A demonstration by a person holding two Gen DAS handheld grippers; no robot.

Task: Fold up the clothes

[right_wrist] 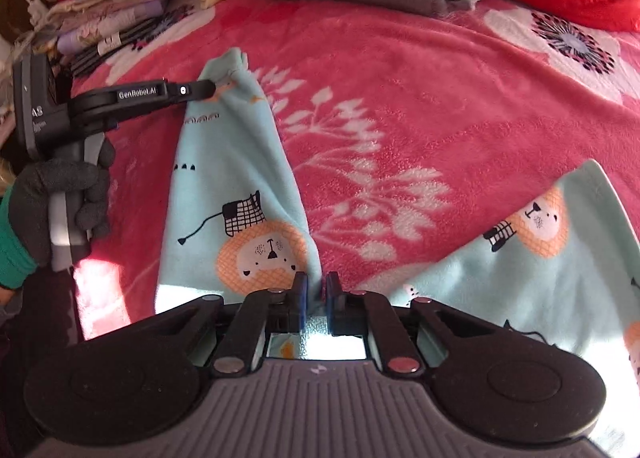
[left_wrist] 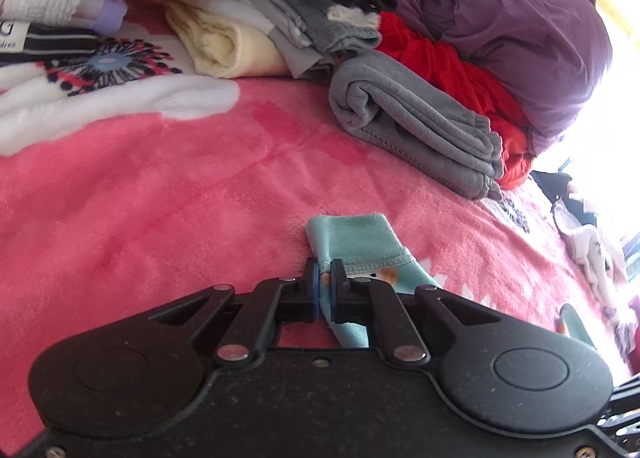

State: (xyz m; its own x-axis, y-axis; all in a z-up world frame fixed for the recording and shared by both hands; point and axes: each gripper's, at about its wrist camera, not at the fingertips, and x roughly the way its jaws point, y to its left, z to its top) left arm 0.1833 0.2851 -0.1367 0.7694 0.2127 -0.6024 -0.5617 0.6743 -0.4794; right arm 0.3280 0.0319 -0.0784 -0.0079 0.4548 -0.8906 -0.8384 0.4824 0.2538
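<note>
Bed (right_wrist: pixel 420 70) under a pink floral blanket (left_wrist: pixel 140 198), folded stacks along the far edge. Purple duvet (left_wrist: pixel 512 18) bunched at the far right, red garment (left_wrist: pixel 452 70) against it, folded grey sweatpants (left_wrist: pixel 416 118) in front. Cream folded piece (left_wrist: pixel 228 46) left of those. Mint lion-print pyjama pants (right_wrist: pixel 236 186) lie on the blanket, two legs splayed apart. Left gripper (left_wrist: pixel 325 270): jaws narrow, pinching one leg's hem; gloved left hand (right_wrist: pixel 64 202) on its handle in the right wrist view. Right gripper (right_wrist: pixel 316 284): jaws narrow, clamped on fabric at the near end of that same leg.
</note>
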